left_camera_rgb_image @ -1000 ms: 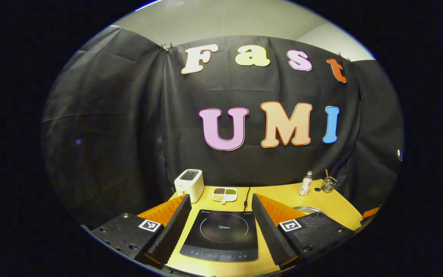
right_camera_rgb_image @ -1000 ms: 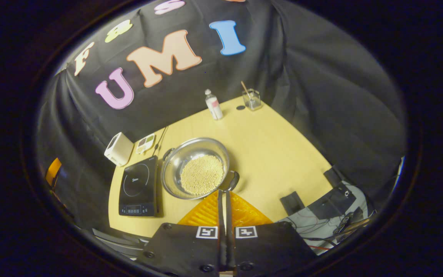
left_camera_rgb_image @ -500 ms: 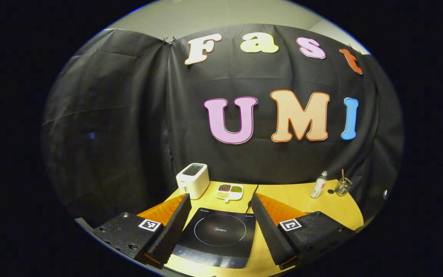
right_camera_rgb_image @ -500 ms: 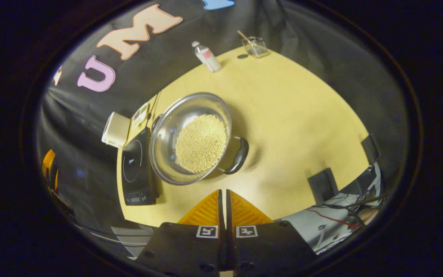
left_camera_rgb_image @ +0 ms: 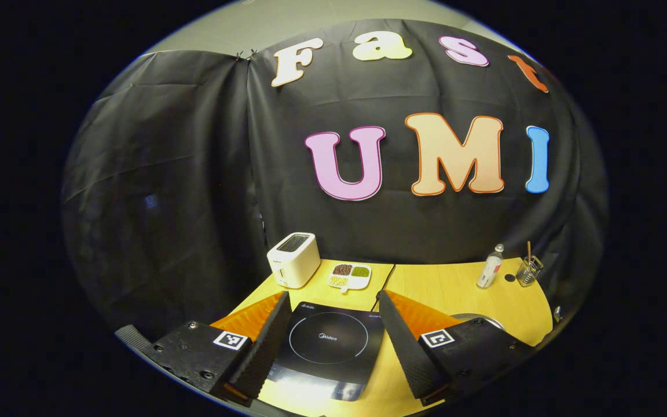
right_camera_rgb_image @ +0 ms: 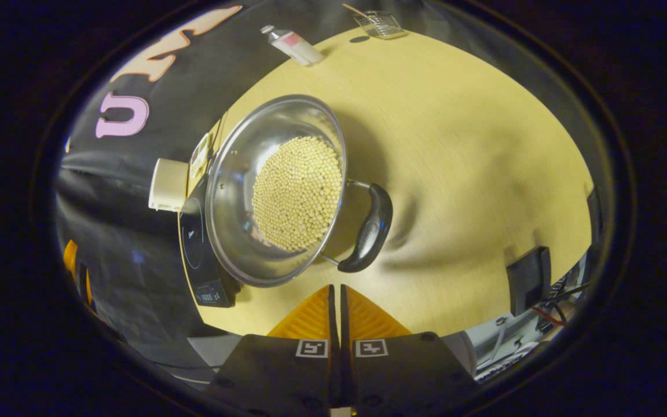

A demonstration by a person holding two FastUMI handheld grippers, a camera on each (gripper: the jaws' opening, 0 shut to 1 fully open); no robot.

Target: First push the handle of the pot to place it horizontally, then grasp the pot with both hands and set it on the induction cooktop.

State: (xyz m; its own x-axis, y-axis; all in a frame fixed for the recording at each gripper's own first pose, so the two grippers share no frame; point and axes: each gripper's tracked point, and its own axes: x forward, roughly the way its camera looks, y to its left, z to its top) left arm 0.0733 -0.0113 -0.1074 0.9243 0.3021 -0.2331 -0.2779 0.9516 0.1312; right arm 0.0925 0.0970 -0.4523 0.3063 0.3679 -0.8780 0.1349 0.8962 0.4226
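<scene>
A steel pot point(right_camera_rgb_image: 235, 191) full of pale beans stands on the wooden table point(right_camera_rgb_image: 455, 145), just right of the black induction cooktop point(right_camera_rgb_image: 194, 249). Its near black handle point(right_camera_rgb_image: 370, 229) points toward my right gripper point(right_camera_rgb_image: 335, 289), which is shut with nothing between its fingers and hovers a short way from that handle. In the left gripper view, the cooktop point(left_camera_rgb_image: 327, 344) lies between the wide-apart fingers of my open left gripper point(left_camera_rgb_image: 330, 304). A sliver of the pot's rim point(left_camera_rgb_image: 472, 318) shows behind the right finger.
A white toaster point(left_camera_rgb_image: 293, 259) and a divided dish of grains point(left_camera_rgb_image: 350, 275) stand behind the cooktop, whose cord runs back to the wall. A small bottle point(left_camera_rgb_image: 488, 272) and a glass with a stick point(left_camera_rgb_image: 527, 272) sit at the table's far right corner. Dark blocks point(right_camera_rgb_image: 527, 278) lie near the right edge.
My right gripper has dropped closer to the pot, which now looms larger, with its near handle in full sight. The left gripper has drifted slightly, staying open over the cooktop.
</scene>
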